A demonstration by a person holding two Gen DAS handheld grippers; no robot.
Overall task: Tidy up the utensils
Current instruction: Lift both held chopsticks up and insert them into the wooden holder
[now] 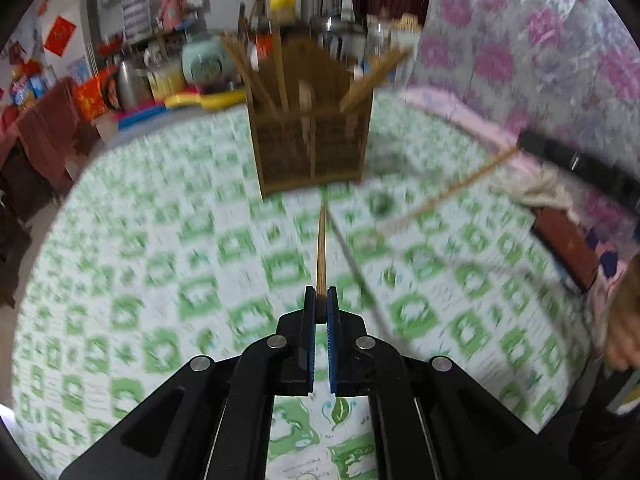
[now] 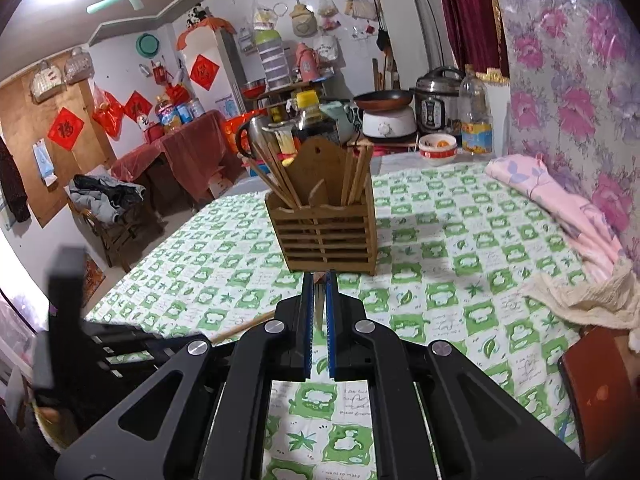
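Left wrist view, blurred: my left gripper [image 1: 321,300] pinches one slim wooden chopstick [image 1: 321,248], its length running straight ahead toward the slatted bamboo holder [image 1: 310,152].

Right wrist view: my right gripper [image 2: 320,280] is pressed onto a thin utensil [image 2: 318,300] pointing ahead; the holder [image 2: 326,236] stands just beyond the tips.

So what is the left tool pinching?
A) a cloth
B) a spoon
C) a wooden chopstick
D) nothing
C: in the left wrist view the left tool is shut on the end of a thin wooden chopstick that points toward the wooden holder on the green-patterned tablecloth.
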